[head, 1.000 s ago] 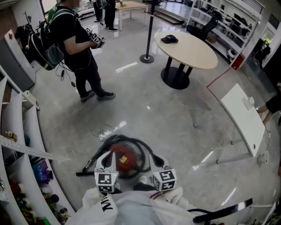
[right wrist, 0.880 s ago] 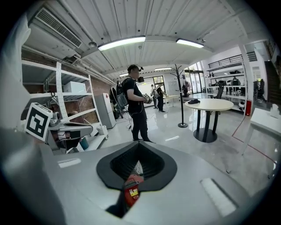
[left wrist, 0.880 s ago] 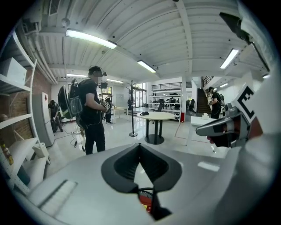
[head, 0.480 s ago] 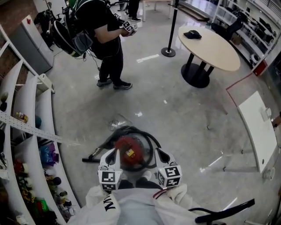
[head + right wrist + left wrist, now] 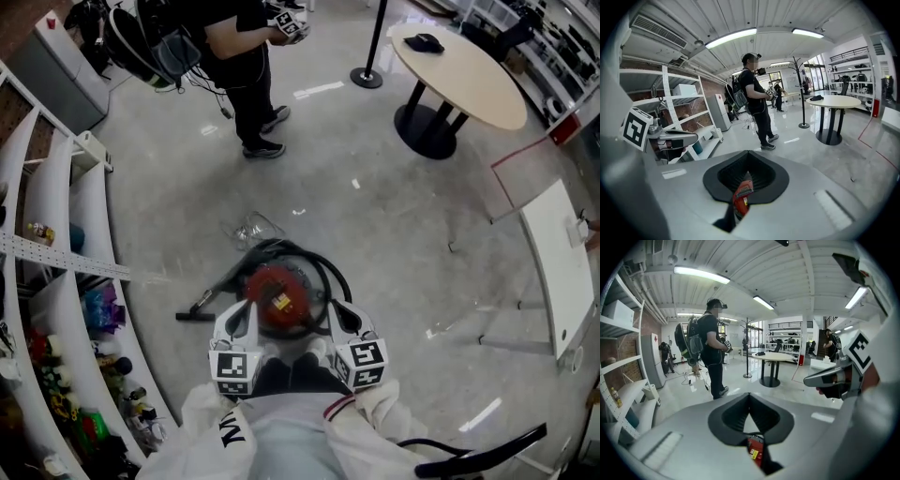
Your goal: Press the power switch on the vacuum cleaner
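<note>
Nearest, below the person's white sleeves, the left gripper (image 5: 239, 321) and the right gripper (image 5: 342, 317) hang side by side, low over the floor, each with its marker cube toward the body. In each gripper's own view the tongs are drawn together at the tips with nothing clamped. Only a small gap lies behind the tips, and the red body shows through it. Just ahead of both, and between them, the red canister vacuum cleaner (image 5: 279, 298) sits on the polished floor. Its black hose (image 5: 323, 272) loops around it, and the floor nozzle (image 5: 192, 316) lies out to the left. Neither gripper appears to touch the machine. The power switch itself cannot be picked out in any view, only a yellow label on the top. By this reading the approach is nearly made, but the press is not yet done. What is left is to find the switch, bring one closed tip down onto it and push. Further off a crumpled clear wrapper (image 5: 248, 228) lies on the floor and shelves (image 5: 56, 281) line the left side. Beyond them a standing person (image 5: 244, 56) holds another marker cube, near a stanchion (image 5: 367, 75) and a round worktop (image 5: 464, 66).
</note>
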A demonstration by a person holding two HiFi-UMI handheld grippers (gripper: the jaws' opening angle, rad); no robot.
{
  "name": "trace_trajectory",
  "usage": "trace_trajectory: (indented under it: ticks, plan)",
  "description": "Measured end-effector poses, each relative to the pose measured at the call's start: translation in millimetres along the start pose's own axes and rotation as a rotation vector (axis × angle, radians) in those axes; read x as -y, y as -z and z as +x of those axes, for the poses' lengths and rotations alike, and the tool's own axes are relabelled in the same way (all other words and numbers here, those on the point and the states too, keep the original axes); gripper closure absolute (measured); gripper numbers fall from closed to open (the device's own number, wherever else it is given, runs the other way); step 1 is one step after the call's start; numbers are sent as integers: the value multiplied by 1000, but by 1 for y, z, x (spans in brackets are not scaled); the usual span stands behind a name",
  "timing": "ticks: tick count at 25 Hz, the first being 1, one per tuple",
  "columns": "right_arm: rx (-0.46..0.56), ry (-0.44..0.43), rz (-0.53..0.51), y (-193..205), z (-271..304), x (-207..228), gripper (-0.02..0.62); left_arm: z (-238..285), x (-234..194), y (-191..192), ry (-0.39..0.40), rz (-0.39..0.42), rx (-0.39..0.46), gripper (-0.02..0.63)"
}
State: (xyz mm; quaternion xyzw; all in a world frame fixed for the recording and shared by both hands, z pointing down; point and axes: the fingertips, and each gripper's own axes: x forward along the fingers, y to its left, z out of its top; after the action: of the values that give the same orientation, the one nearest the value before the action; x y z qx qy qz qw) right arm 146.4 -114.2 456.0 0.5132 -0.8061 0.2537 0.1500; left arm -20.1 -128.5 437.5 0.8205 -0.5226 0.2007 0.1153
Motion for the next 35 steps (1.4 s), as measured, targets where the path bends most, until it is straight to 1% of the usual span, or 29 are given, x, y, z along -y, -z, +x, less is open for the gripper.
trace_trajectory:
  ticks: [4,8,10,13,16,24,30,35]
  plan:
    - [-26,40,6,12,9,2,595,11,-7,17,33,-12,-17,606]
    - [-38,51,12,18,18,-7,595,11,-25,29,28,-9,-28,606]
    - [-50,59,17,18,13,-7,595,13,-23,29,36,-9,-31,606]
    - [-71,83,23,21,5,-2,595,18,-12,28,69,-13,-29,606]
    - [-80,104,34,31,12,-1,595,24,-12,35,95,-12,-30,606]
    - [-89,108,64,60,36,-6,595,24,-20,82,95,-29,-87,606]
    - [-112,126,76,88,43,4,595,27,-10,113,106,-42,-119,606]
    - [-136,127,97,115,52,9,595,38,0,149,111,-55,-159,606]
